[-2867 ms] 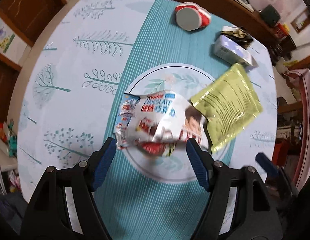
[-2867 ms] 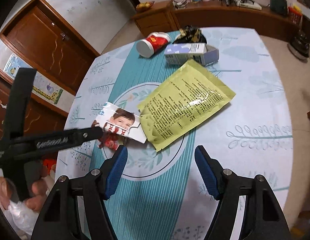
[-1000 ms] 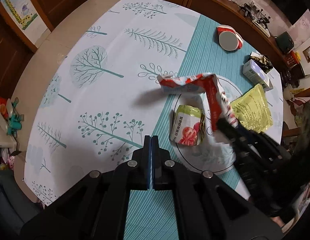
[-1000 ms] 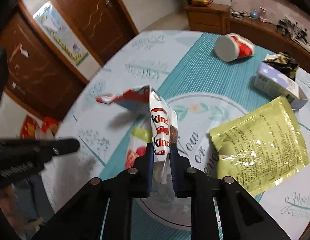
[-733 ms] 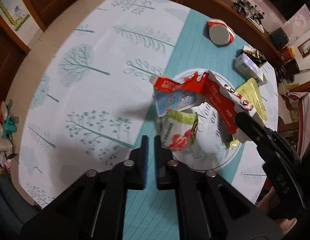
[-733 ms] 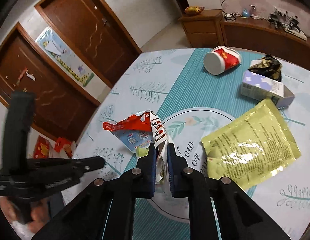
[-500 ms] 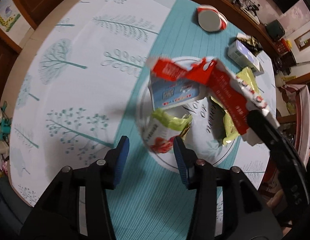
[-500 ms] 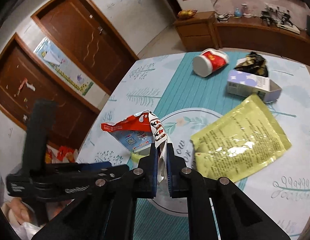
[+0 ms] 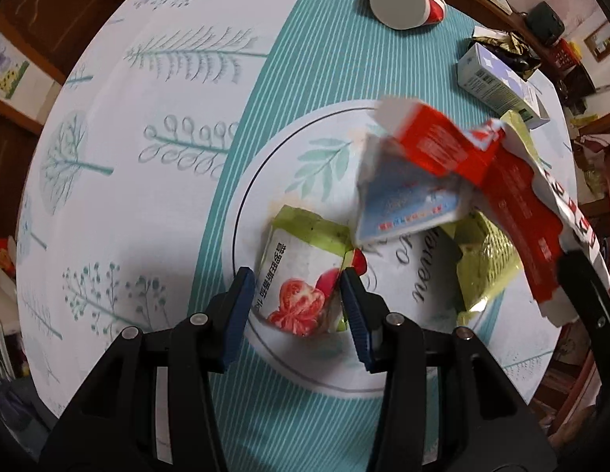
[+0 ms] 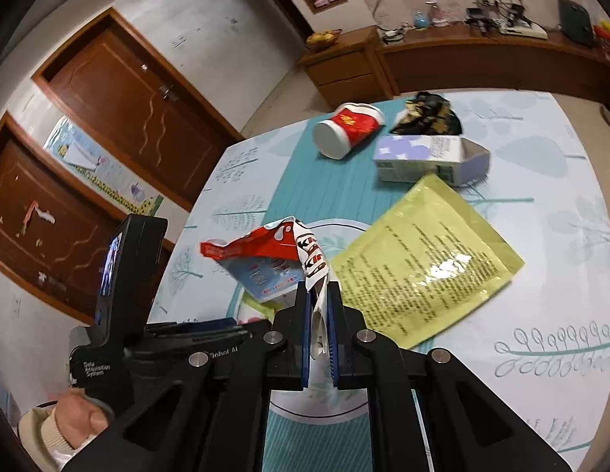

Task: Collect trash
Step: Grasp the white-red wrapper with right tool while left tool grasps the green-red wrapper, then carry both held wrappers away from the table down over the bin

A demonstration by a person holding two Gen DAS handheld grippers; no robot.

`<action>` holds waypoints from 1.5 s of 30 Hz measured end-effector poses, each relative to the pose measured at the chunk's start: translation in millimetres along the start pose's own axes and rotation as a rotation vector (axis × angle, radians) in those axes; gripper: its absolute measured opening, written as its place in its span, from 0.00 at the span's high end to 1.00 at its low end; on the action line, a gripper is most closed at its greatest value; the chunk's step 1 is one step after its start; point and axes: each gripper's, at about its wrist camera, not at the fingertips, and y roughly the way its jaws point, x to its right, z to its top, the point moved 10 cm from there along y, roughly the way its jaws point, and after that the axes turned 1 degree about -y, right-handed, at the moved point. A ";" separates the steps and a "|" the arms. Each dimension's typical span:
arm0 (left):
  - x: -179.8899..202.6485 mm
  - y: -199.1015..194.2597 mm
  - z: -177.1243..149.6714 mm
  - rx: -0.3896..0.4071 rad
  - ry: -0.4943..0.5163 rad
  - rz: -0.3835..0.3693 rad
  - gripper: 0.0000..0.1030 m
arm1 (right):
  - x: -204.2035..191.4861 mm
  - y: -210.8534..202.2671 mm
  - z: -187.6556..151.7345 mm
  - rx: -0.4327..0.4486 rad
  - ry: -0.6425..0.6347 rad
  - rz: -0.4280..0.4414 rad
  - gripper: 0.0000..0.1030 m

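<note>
Pinching red wrapper [image 10: 273,249], right claw [image 10: 318,326]; left claw [image 9: 295,303] half-open.

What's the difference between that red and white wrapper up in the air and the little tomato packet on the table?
The red and white wrapper is lifted off the table, pinched in the right gripper; the tomato packet lies on the tablecloth between the open fingers of the left gripper, not yet gripped. The wrapper is torn open and unfolded; the packet is crumpled and compact. The wrapper looks larger. Both are empty snack packaging.
</note>
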 end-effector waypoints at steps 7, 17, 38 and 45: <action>10.2 2.5 6.8 0.033 0.023 -0.015 0.63 | 11.8 -4.5 -2.9 0.020 0.053 -0.012 0.93; 6.8 -19.5 -10.1 0.082 0.073 -0.084 0.84 | 7.4 -25.4 -13.5 0.055 0.095 -0.040 0.93; -96.0 -159.6 -217.4 0.156 0.432 -0.277 0.84 | -124.3 -165.9 -230.8 0.279 0.327 -0.309 0.93; -109.9 -167.4 -312.2 0.115 0.595 -0.282 0.84 | -183.8 -182.8 -341.9 0.231 0.388 -0.339 0.93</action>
